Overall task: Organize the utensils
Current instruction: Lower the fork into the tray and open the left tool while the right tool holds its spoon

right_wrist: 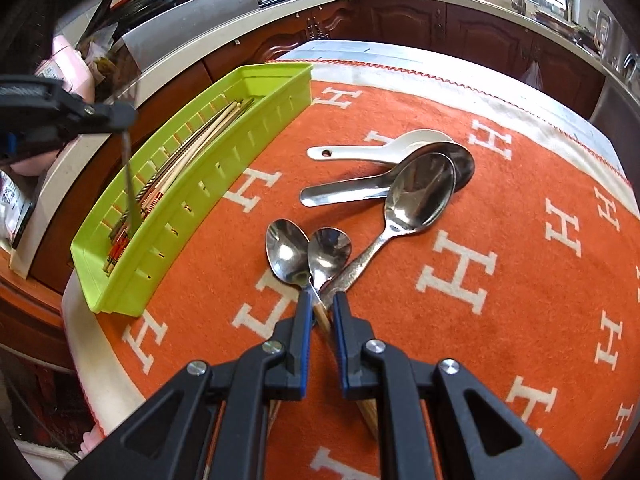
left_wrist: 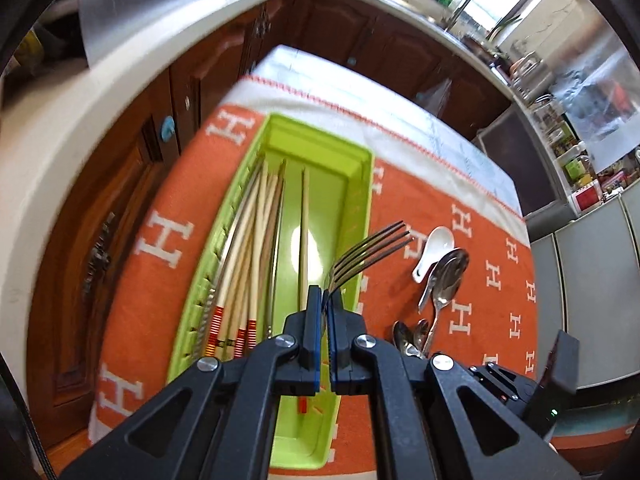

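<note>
Nearest the right wrist camera, the right black two-finger gripper with blue pads [right_wrist: 322,304] stands nearly closed around the thin handles of two small steel teaspoons [right_wrist: 308,252], a wood-coloured stick, probably a chopstick [right_wrist: 323,322], also lying between its jaws; whether the pads truly pinch the handles cannot be told from this angle, but the pose suggests a pick-up aimed at the pair together. Just beyond them on the orange woven cloth patterned with white letters [right_wrist: 460,280] rest a large steel tablespoon with an embossed handle [right_wrist: 416,196], a steel soup spoon with a short flat handle [right_wrist: 360,192] and a white ceramic soup spoon [right_wrist: 384,146], loosely piled and seemingly awaiting sorting. To the left, the left black gripper [left_wrist: 325,294] is clamped fully shut on the neck of a steel four-tined fork [left_wrist: 368,252], held over the long lime-green slotted plastic tray [right_wrist: 192,200], apparently for lowering into its bare lane. That tray's far lane already holds a bundle of pale bamboo chopsticks with red-striped ends [left_wrist: 248,248], laid lengthwise and all pointing one way, with a single chopstick [left_wrist: 305,236] lying apart in the middle. The only writing readable is the capital "H" repeated across the cloth; no brand name can be made out. Behind stand dark wooden cabinets [right_wrist: 480,28].
</note>
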`<state>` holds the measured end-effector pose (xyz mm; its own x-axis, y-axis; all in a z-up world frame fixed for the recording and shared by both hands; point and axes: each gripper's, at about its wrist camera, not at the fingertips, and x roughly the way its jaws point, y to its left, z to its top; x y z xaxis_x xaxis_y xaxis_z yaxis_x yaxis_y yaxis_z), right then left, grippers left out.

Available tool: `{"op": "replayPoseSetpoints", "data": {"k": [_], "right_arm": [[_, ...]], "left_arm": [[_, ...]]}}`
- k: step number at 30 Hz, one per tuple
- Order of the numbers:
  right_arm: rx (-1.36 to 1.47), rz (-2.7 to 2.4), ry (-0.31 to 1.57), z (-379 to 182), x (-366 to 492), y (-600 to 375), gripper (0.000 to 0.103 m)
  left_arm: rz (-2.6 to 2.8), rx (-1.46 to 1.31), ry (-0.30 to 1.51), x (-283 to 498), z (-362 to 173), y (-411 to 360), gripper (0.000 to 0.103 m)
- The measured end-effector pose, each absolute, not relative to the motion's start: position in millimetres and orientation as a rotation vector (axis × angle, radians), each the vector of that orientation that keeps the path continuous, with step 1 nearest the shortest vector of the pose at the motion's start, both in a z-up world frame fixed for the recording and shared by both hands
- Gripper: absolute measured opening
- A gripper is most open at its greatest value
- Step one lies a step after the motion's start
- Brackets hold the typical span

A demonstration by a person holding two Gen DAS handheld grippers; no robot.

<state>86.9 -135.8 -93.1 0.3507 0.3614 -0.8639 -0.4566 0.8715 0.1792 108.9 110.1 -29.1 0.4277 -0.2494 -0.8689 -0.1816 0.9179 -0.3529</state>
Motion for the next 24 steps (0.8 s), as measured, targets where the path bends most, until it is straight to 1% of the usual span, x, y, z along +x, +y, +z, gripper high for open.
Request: {"op": "replayPoseSetpoints", "data": {"k": [6,11,16,19,20,21,22,24], "right_arm": [[-0.089,0.536,1.105,-92.5,90.5,-138.4,0.011],[-0.086,0.531,1.102,-90.6,89.3,-139.0,0.011],[-0.101,0.537,1.098,-86.6,86.1,-139.2,0.011],[-0.125,0.532,1.097,-85.9,85.5,-139.3,0.011],[-0.131,0.531,1.097,-86.2,85.4,-139.6,0.011],[-0.133,0.535,1.098,-86.3,85.7,-139.8,0.011],[-0.134,0.537,1.098,-86.5,85.5,-140.4,0.011],[-0.145,0.545,1.100,-87.2,85.7,-138.9,0.011]], "left_arm": [[-0.066,-0.514,1.200,126.2,-55.5,111.2,0.000],[-0.017,-0.579,1.282,139.8,-89.4,117.6,0.000],[0.035,-0.531,1.297,138.8,-103.7,114.6,0.001],[0.047,-0.499,1.274,135.2,-99.2,113.1,0.007],[0.050,-0.487,1.263,133.9,-95.9,112.5,0.012],[0.055,-0.462,1.249,131.6,-91.0,110.1,0.019],[0.061,-0.440,1.237,130.7,-85.7,110.5,0.022],[0.074,-0.394,1.211,126.1,-75.7,107.2,0.024]]}}
